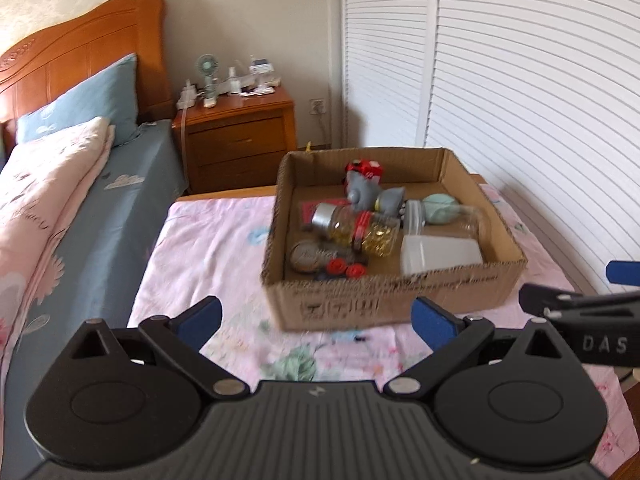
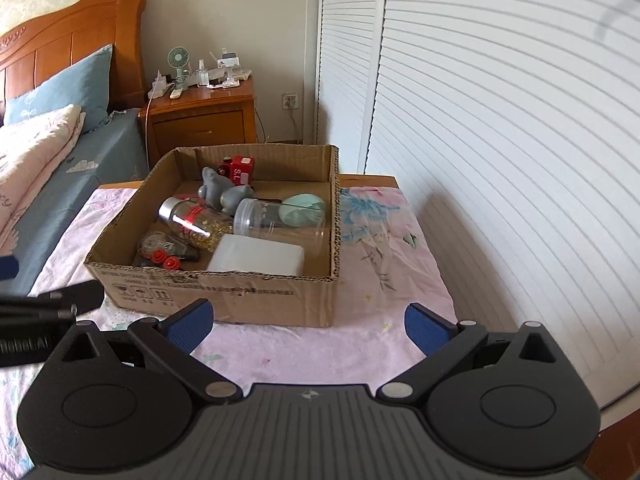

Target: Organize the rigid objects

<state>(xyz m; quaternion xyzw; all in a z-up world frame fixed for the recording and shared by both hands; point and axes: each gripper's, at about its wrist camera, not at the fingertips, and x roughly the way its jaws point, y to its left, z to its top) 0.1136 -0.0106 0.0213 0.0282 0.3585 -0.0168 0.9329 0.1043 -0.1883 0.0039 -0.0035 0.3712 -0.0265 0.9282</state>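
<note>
A shallow cardboard box sits on a pink floral cloth. Inside lie a jar of yellow capsules, a clear plastic jar, a white plastic tub, a grey toy animal, a red block, a mint round object and a toy with red wheels. My left gripper and right gripper are open and empty, just short of the box's near wall.
A bed with a blue sheet, pillows and a wooden headboard lies to the left. A wooden nightstand with a small fan and clutter stands behind. White louvred doors fill the right side.
</note>
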